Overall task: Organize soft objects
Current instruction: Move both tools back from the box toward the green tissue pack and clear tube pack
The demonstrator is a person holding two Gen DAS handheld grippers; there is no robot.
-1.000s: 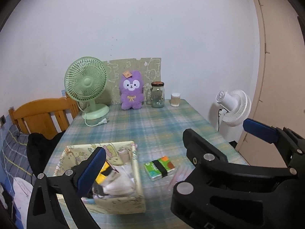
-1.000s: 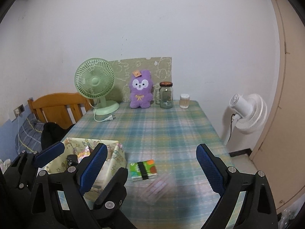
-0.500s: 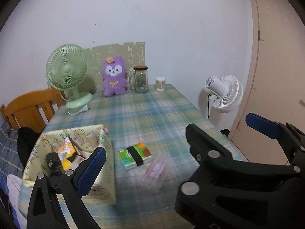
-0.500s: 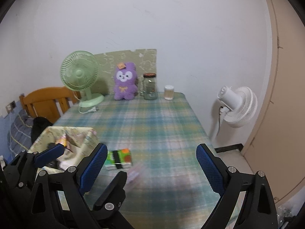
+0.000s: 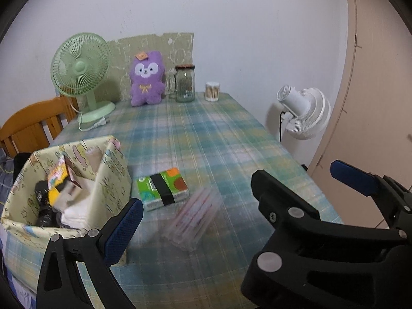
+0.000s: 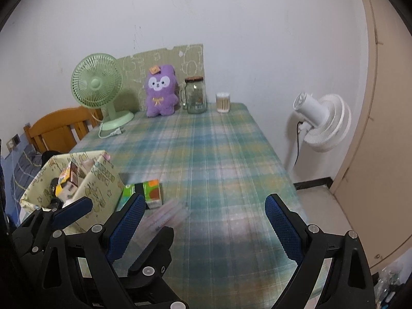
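Note:
A patterned fabric bin (image 5: 113, 177) (image 6: 103, 180) holding several soft items stands at the table's front left. A green tissue pack (image 5: 162, 188) (image 6: 144, 190) lies right of it. A clear plastic packet (image 5: 195, 219) (image 6: 164, 216) lies in front of the pack, blurred. A purple plush toy (image 5: 146, 79) (image 6: 161, 91) sits at the back. My left gripper (image 5: 237, 206) is open and empty above the table's front. My right gripper (image 6: 203, 224) is open and empty, right of the left one, whose fingers (image 6: 74, 209) show in the right wrist view.
A green desk fan (image 5: 82, 77), a glass jar (image 5: 185, 83) and a cotton swab cup (image 5: 212, 91) stand along the back edge. A wooden chair (image 5: 31, 126) is left of the table. A white floor fan (image 5: 303, 113) and a door (image 5: 373, 77) are on the right.
Both views have shifted: the bin, tissue pack and packet now sit nearer and more to the left. Both grippers stay open and empty.

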